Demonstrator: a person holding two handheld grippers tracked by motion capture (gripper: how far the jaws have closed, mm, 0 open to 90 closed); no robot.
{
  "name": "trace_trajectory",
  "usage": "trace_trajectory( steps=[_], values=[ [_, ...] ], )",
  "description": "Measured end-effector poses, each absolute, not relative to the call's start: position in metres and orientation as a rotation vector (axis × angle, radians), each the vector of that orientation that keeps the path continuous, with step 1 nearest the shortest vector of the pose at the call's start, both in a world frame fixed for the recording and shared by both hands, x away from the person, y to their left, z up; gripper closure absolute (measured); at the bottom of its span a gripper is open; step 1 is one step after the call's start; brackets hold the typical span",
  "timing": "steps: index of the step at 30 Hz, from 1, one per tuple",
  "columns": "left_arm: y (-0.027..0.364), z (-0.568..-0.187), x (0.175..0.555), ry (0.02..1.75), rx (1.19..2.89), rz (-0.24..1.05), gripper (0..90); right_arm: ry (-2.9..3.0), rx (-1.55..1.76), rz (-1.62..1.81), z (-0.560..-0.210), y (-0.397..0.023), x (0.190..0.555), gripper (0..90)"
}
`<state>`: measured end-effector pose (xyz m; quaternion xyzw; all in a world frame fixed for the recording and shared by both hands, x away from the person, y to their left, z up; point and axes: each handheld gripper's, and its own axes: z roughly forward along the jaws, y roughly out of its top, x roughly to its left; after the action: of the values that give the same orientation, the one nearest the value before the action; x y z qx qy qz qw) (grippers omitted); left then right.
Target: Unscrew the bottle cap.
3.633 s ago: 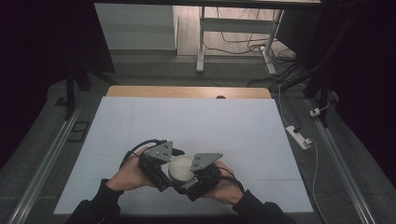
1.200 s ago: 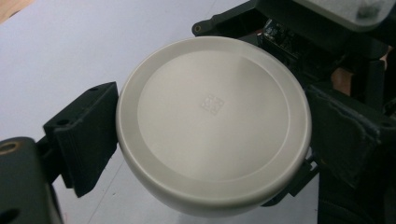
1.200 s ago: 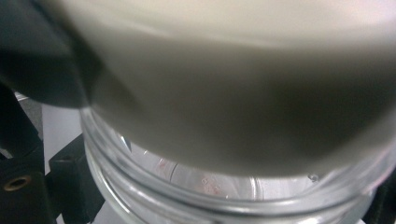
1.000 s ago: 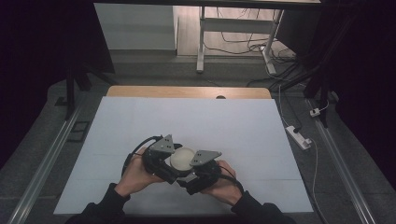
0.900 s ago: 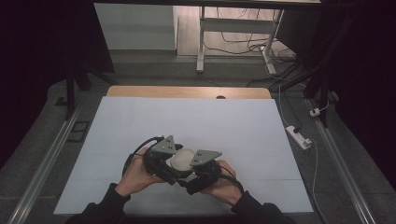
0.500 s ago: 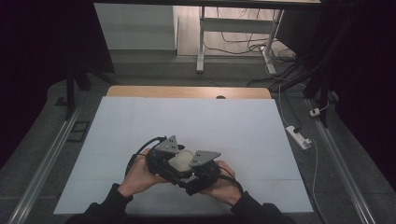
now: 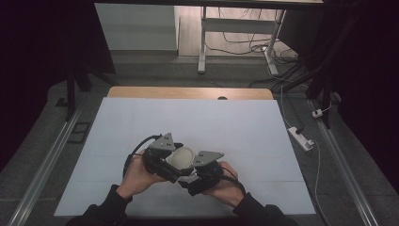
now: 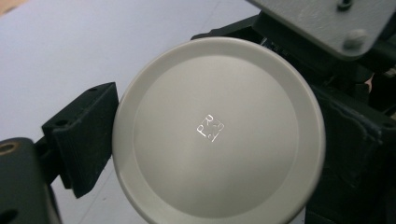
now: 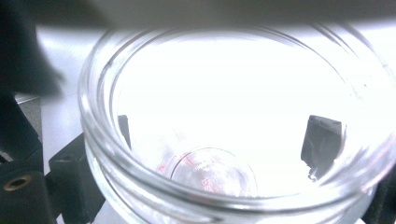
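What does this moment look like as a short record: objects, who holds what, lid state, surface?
objects: grey round lid; clear glass jar
left gripper: jaws on either side of the lid, gripping it
right gripper: jaws on either side of the jar
lid state: off the jar, mouth open
surface: white table
location: near table edge, between both hands

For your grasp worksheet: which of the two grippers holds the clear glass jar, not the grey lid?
The right gripper: its jaws flank the glass jar; the left gripper holds the lid.
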<state>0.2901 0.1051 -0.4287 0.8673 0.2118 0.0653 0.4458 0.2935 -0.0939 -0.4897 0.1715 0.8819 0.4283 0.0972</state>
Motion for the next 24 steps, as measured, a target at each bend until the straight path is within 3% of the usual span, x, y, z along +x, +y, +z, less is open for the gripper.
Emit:
trace_trajectory(
  steps=[7,24],
  values=[
    [0.112,-0.423,0.284,0.529,2.177,0.239,7.9,2.591,0.532,1.269,-0.488,-0.099,0.297,6.4],
    [0.12,-0.424,0.277,0.532,2.148,0.22,7.9,2.525,0.615,1.288,-0.48,-0.116,0.311,6.4]
  ],
)
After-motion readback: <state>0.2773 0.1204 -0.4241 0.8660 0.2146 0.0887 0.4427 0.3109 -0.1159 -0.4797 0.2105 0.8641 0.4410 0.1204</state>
